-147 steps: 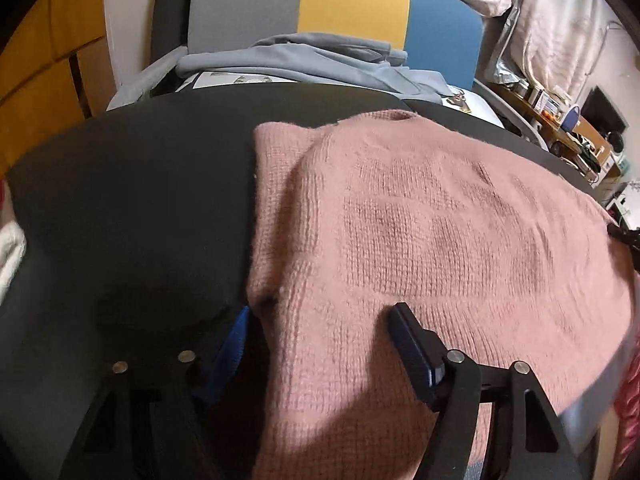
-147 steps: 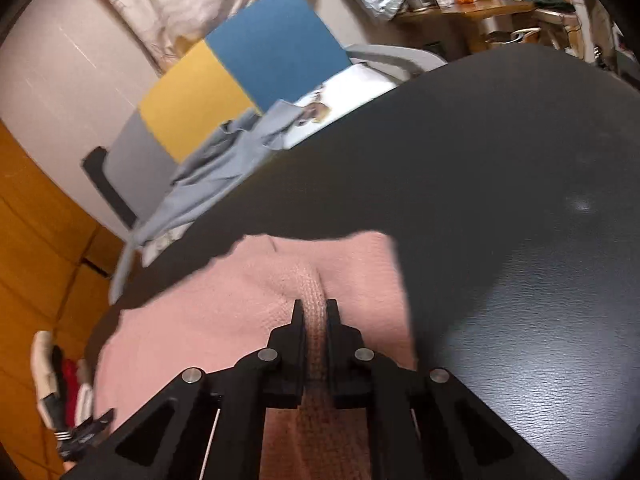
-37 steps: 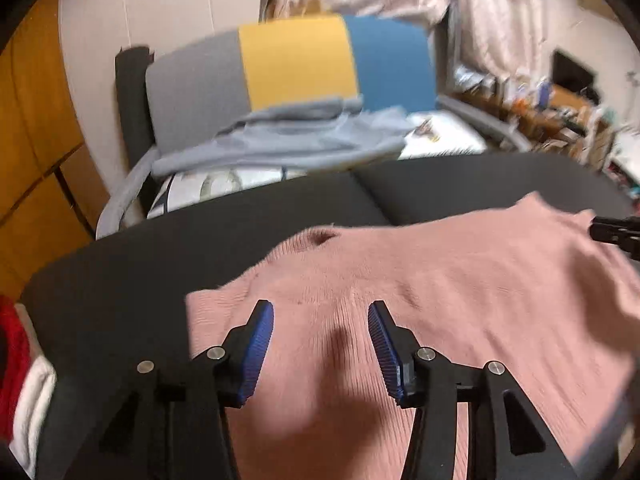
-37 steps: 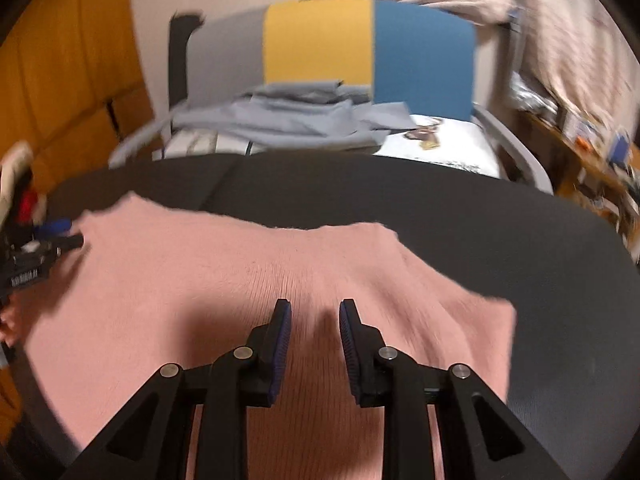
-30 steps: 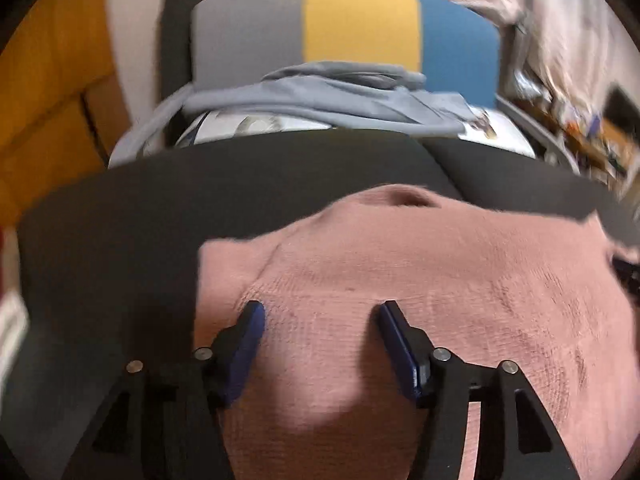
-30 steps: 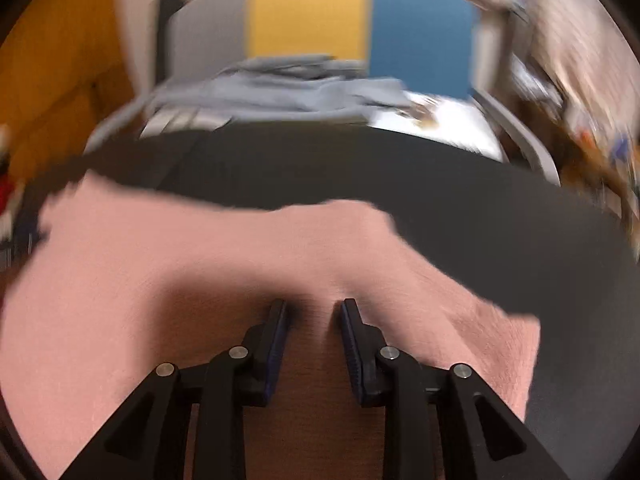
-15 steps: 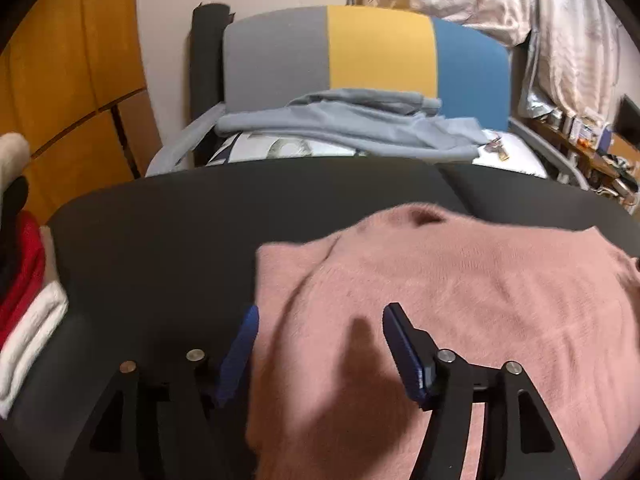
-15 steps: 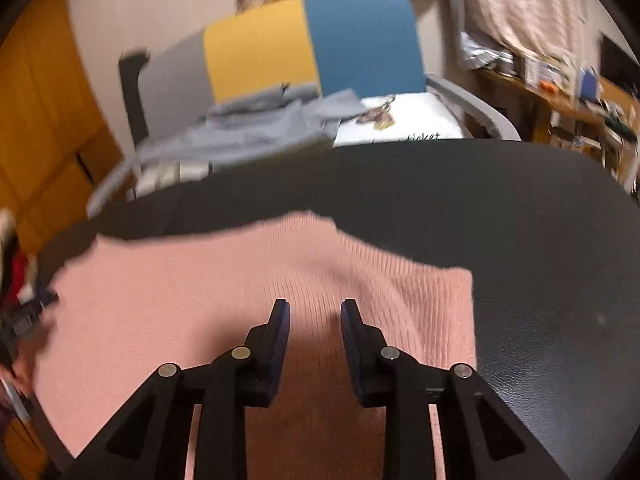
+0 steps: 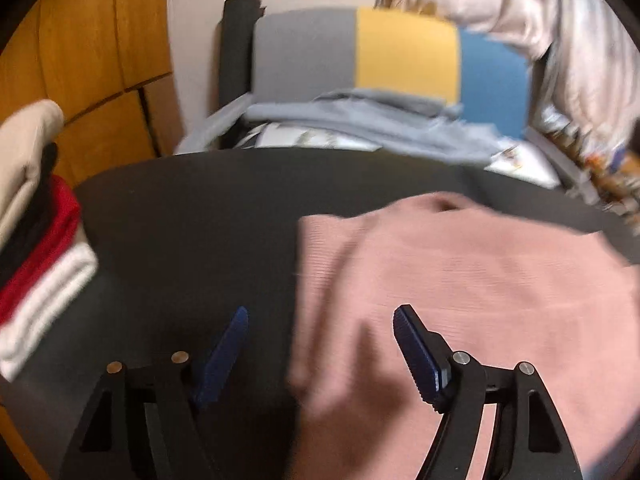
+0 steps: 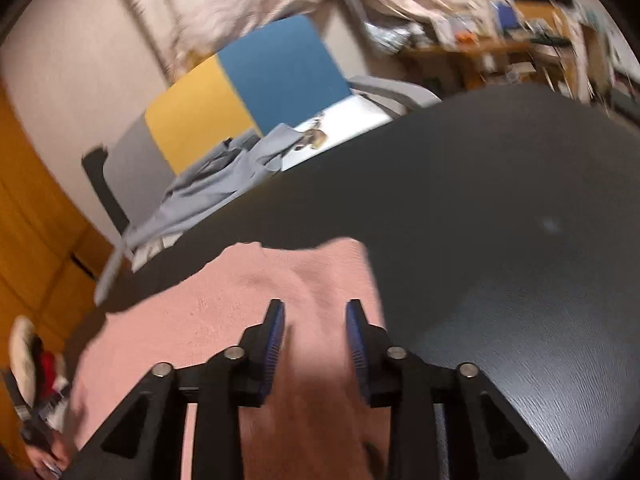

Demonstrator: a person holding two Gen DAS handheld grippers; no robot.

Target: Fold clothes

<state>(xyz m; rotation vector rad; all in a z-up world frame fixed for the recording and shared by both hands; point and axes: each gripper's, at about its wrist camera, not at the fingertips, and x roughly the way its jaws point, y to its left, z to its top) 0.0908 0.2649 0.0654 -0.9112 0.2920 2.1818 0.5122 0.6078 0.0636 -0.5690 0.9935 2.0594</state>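
Pink knitted sweater (image 9: 460, 280), fine ribbed texture, soft and matte, spread flat on dark tabletop (image 9: 192, 232); neck opening at far edge, left side edge straight and thick, as if doubled over. Tabletop black, rounded outline, faint wood-grain texture visible in right wrist view. Sweater (image 10: 224, 320) there occupying near-left part of tabletop (image 10: 500, 240), right edge running straight away from the camera.

Beyond sweater: chair (image 9: 400, 52) with panelled back in grey, yellow and blue fabric; grey-blue garment (image 9: 380, 120), crumpled, draped over seat. Left of sweater, at tabletop edge: stack of folded clothes (image 9: 36, 240), layers in beige, black, red and white. Orange wood panelling behind stack. Pale patterned fabric hanging above chair, blurred.

Left tool (image 9: 320, 344): black frame, blue ribbed pads, jaws wide apart and just been opening further. Nothing gripped; left pad over bare tabletop, right pad over sweater, sweater's left edge lying between them. Contact with cloth not determinable from frame.

Right tool (image 10: 316, 336): same build, jaws partly apart and just been opening. Nothing clamped; sweater's knit surface visible between the pads near its right edge, pads clear of the cloth on both sides.
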